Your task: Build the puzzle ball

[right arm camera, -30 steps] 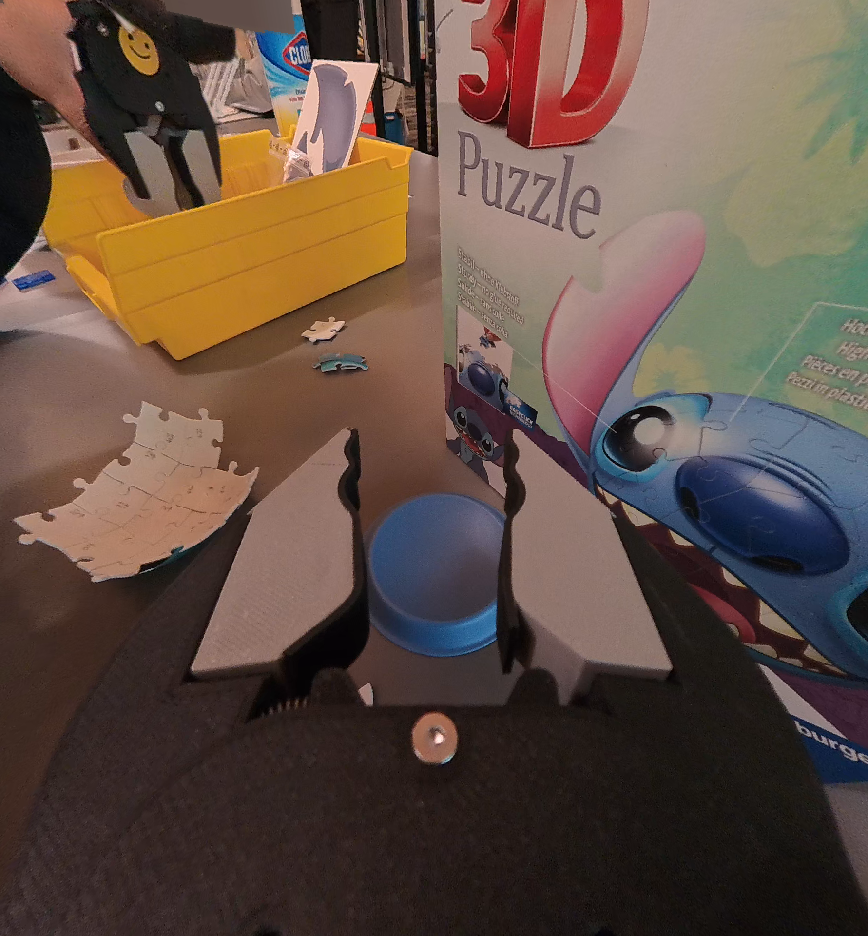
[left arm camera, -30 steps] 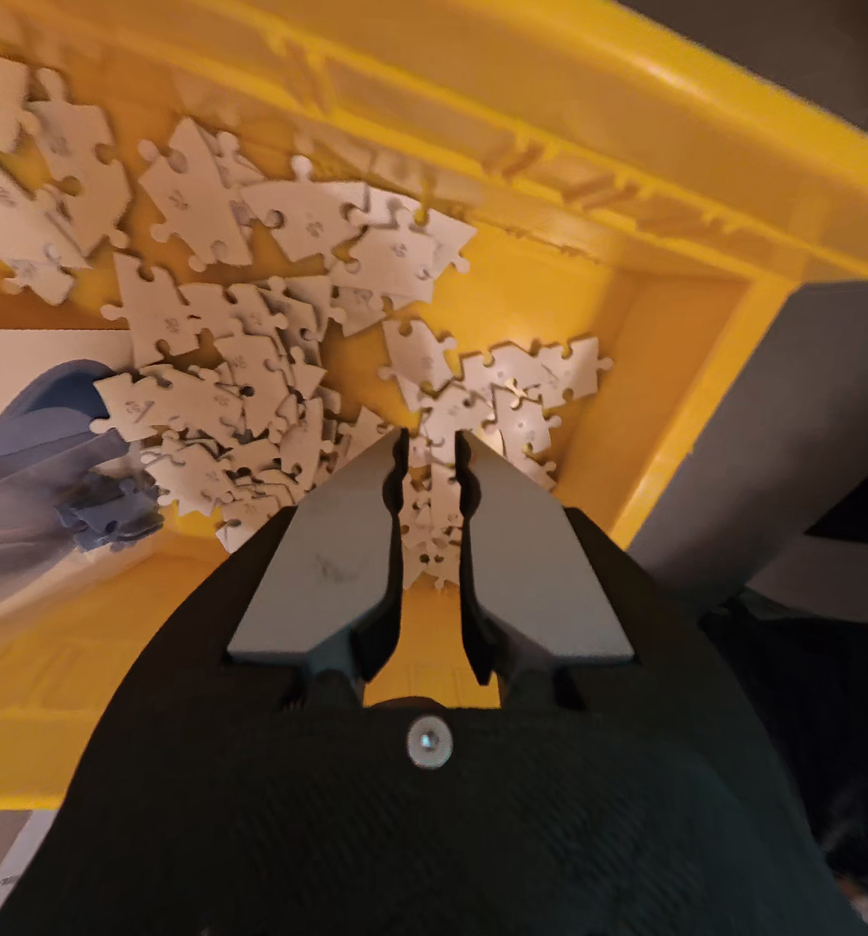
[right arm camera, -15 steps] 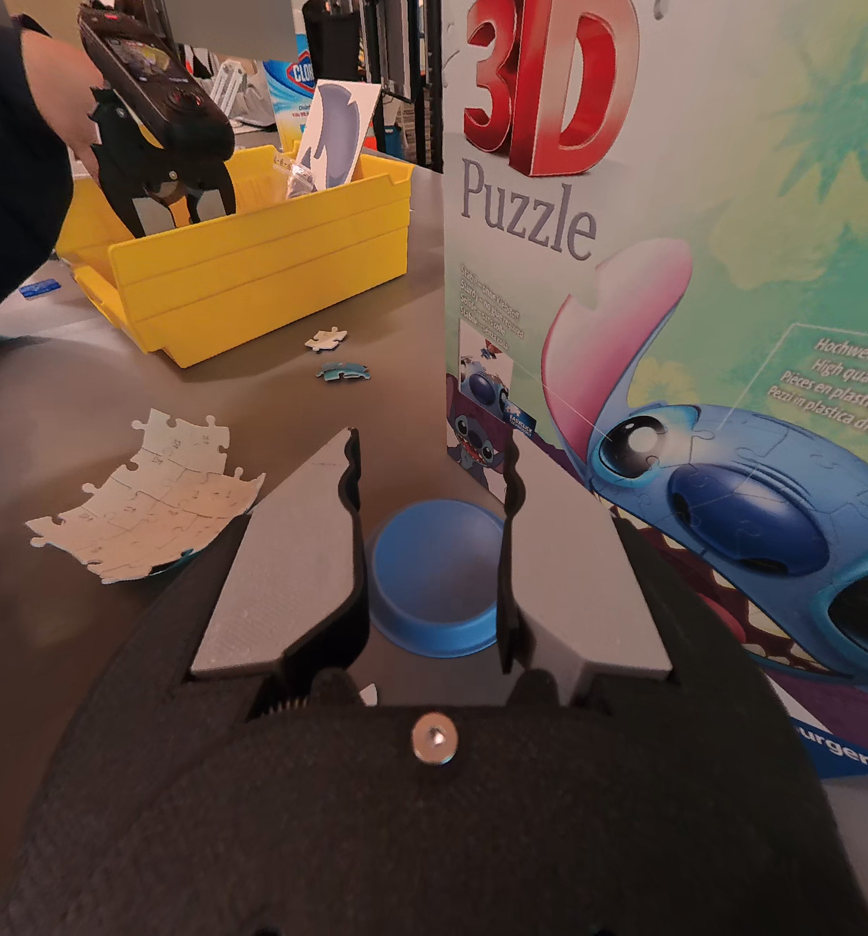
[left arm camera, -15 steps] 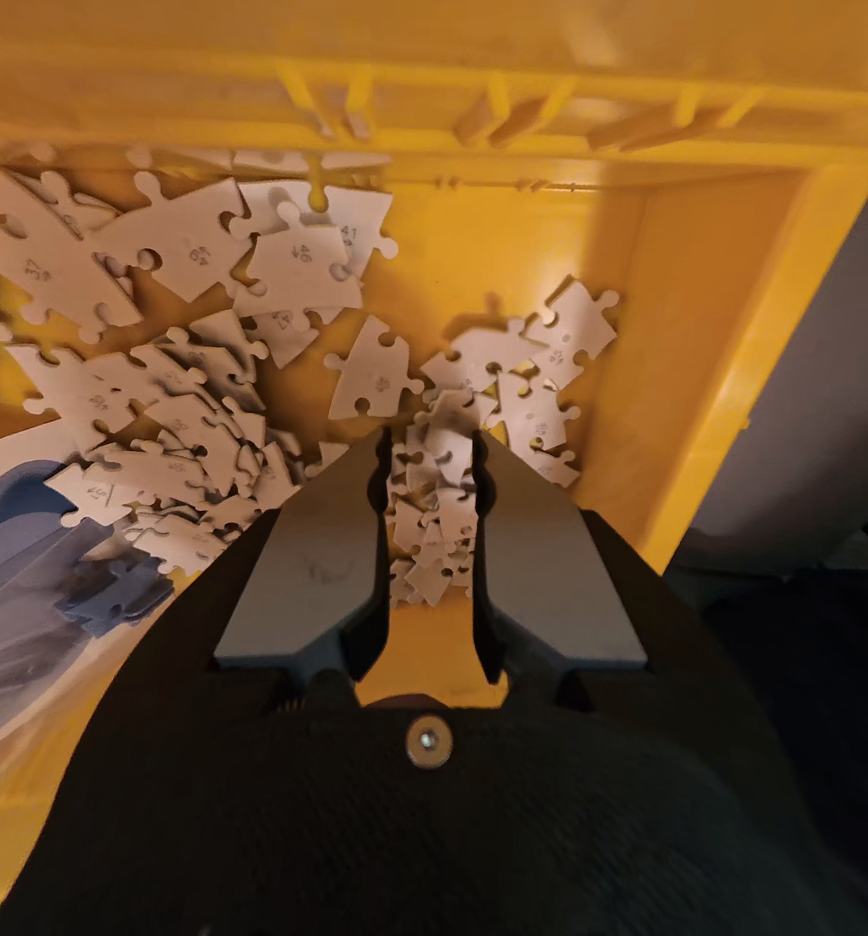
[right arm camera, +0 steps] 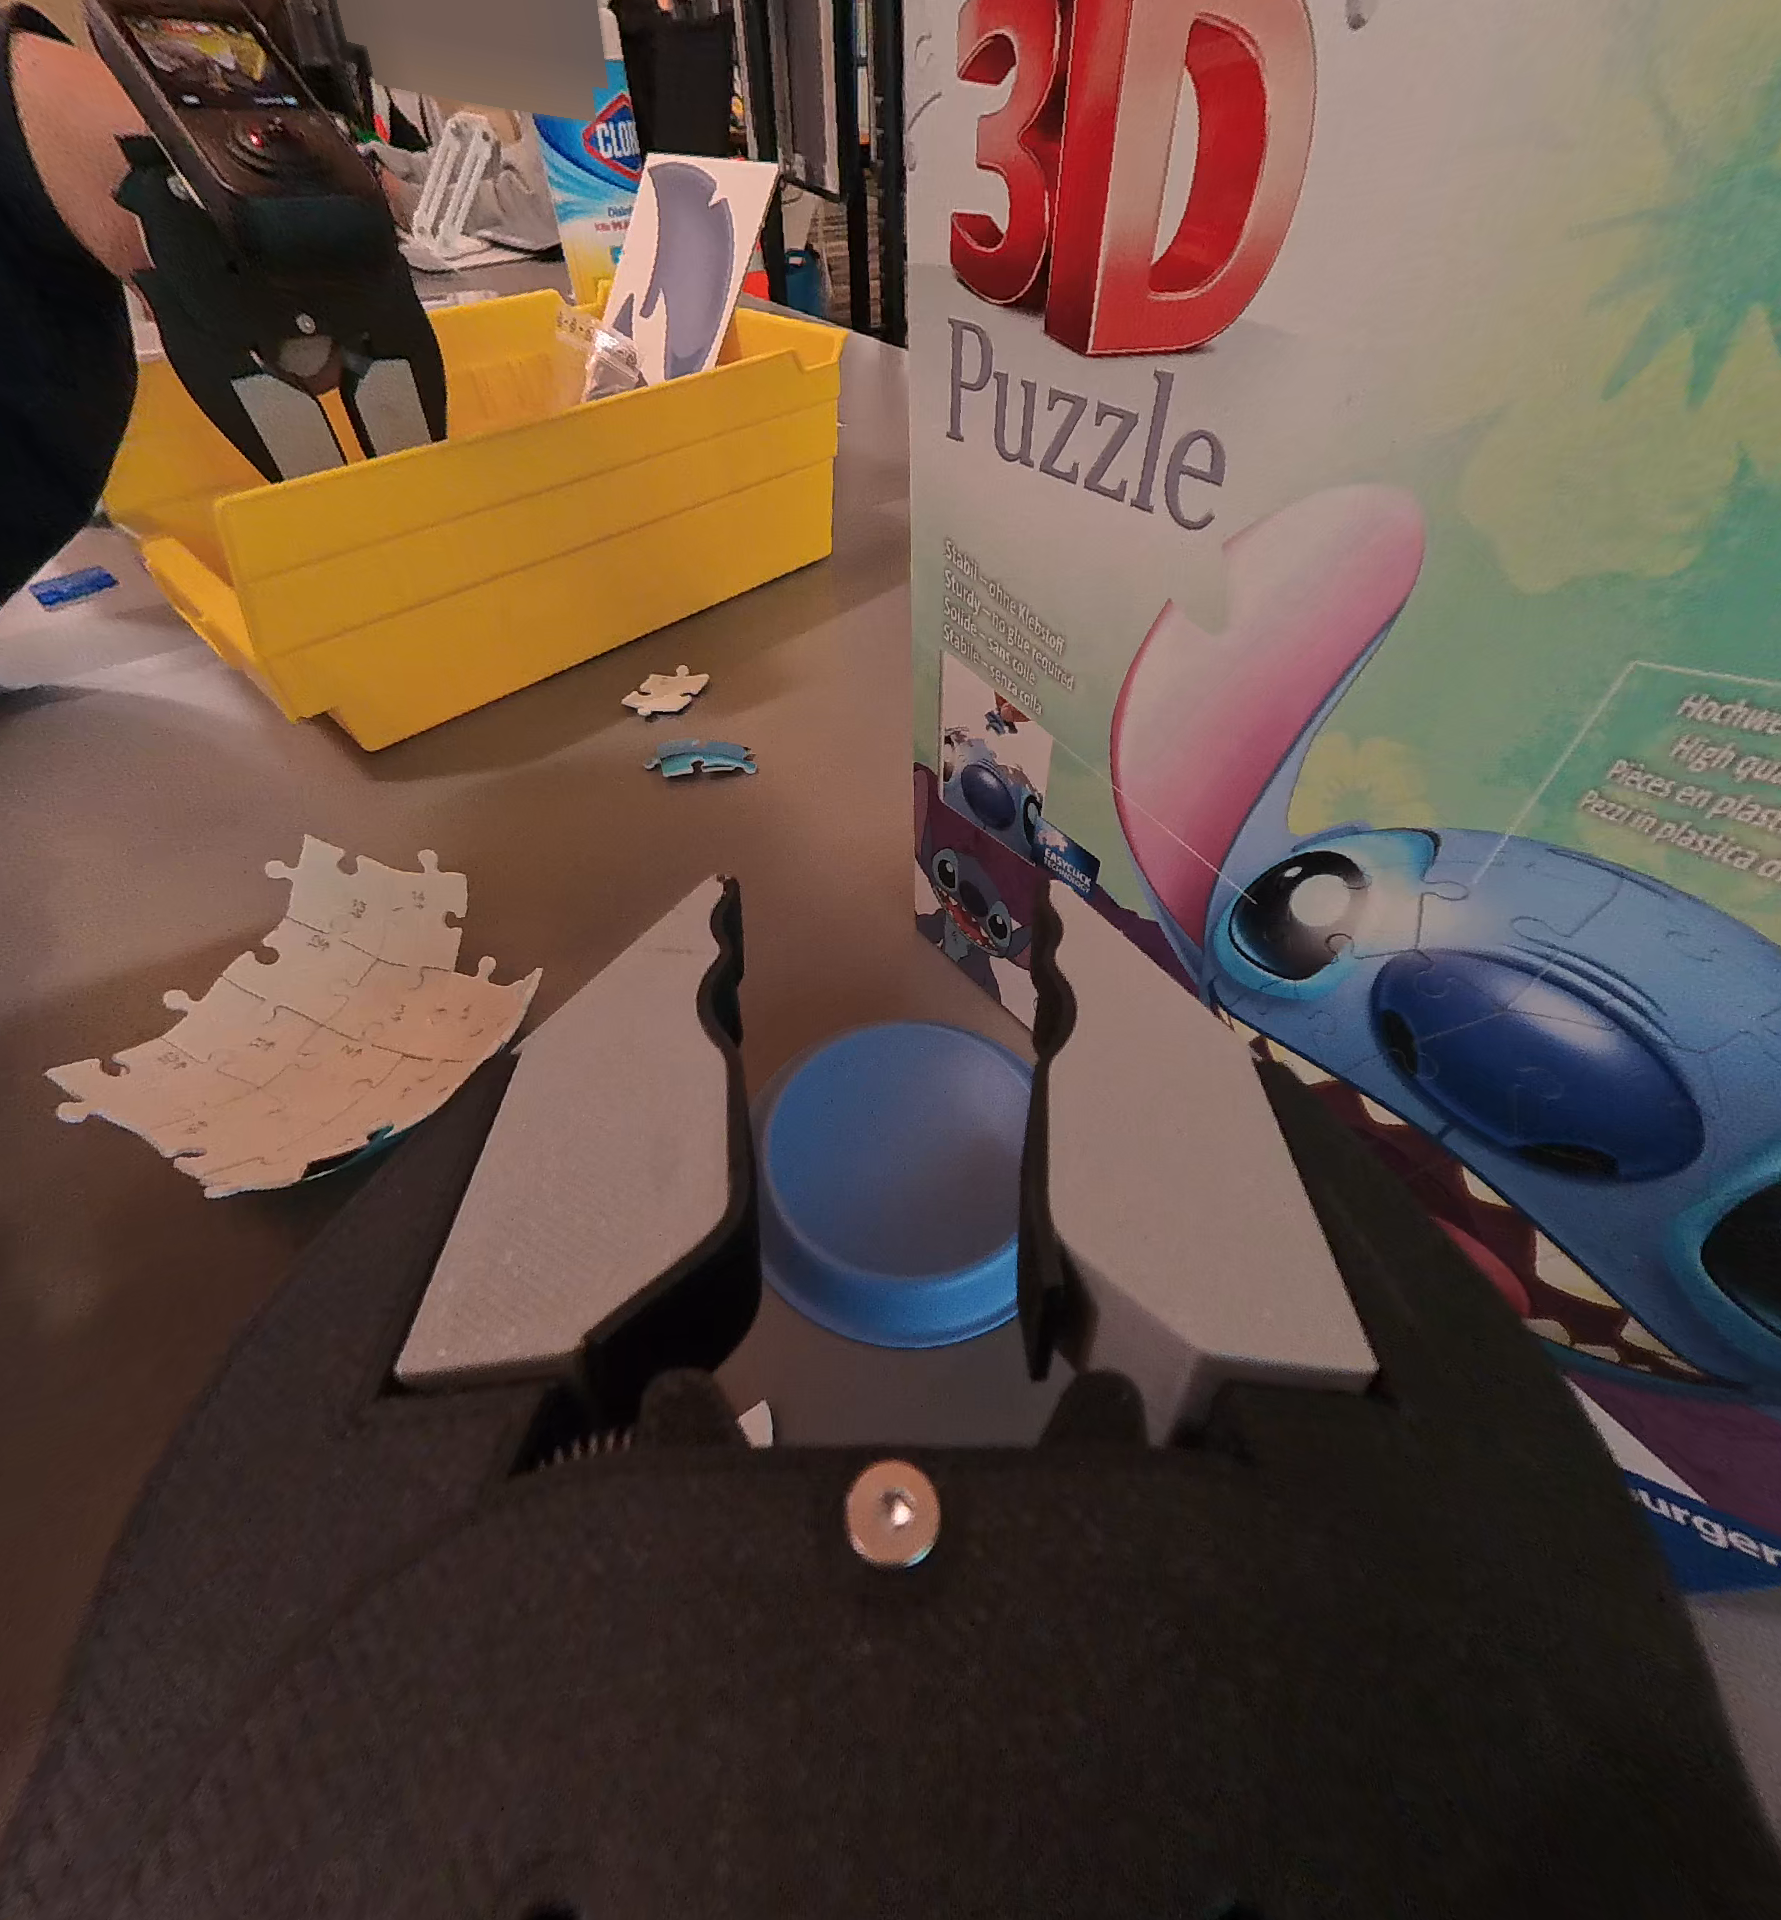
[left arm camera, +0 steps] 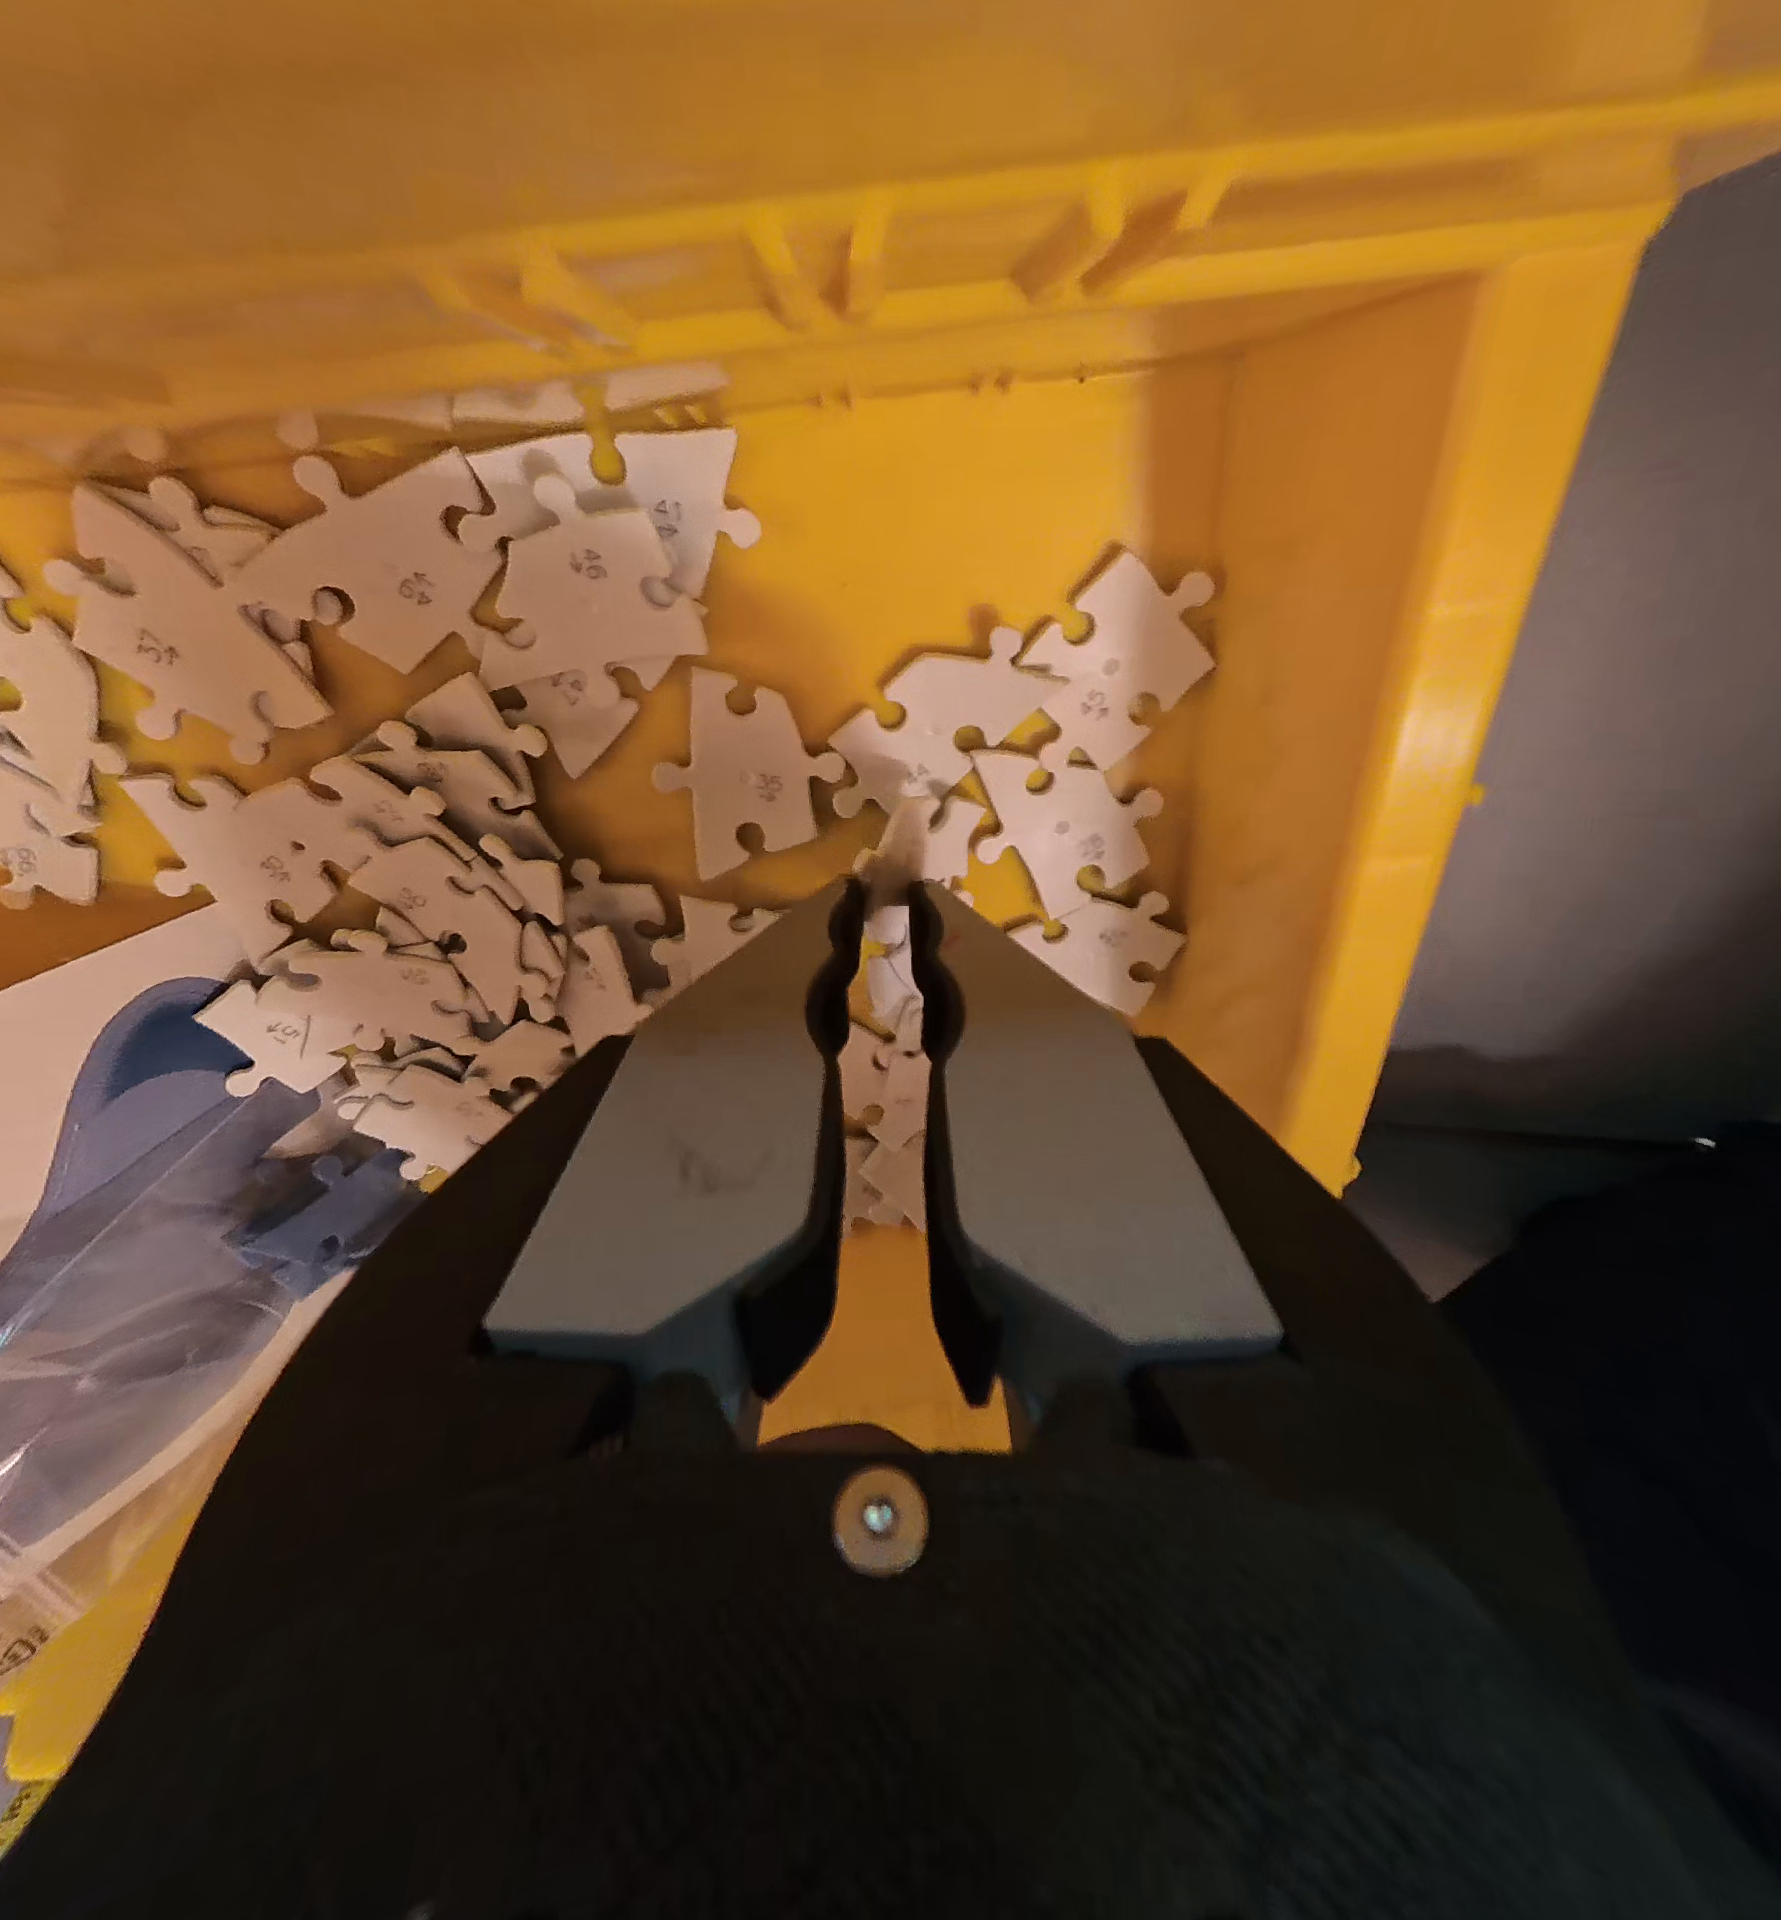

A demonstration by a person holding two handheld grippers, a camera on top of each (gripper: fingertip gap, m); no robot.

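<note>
**Left wrist view: tongs close on a piece in the bin**

Left wrist view shows the left tongs (left arm camera: 884, 891) deep in the near right corner of the yellow bin (left arm camera: 1405, 623), tips down among the loose puzzle pieces (left arm camera: 366, 821). A second ago the fingers stood wider and hung over the heap; half a second ago they were lower, and now they have narrowed to a slim gap. A pale piece (left arm camera: 907, 831) stands on edge right at the tips. It looks pinched there, but I cannot tell for sure whether the grip has seated. Nearly all the pieces lie grey side up. A clear bag (left arm camera: 86, 1351) of blue parts and a printed card (left arm camera: 24, 1039) lie at the left of the bin.

Right wrist view shows the right tongs (right arm camera: 884, 899) well apart and holding nothing, hovering over the surface (right arm camera: 86, 831) with the blue stand ring (right arm camera: 891, 1184) between the fingers, much as before. The puzzle box (right arm camera: 1385, 623) stands upright just beyond the ring. The curved, partly joined section of the ball (right arm camera: 304, 1039) rests inner side up on the surface to the left, with two stray pieces (right arm camera: 688, 727) between it and the bin.

So the pick looks under way. The ball is still a small patch, most of its pieces are still in the bin, and this piece would go to that section next. With edges overlapping in the heap, a neighbour may lift with it.
</note>
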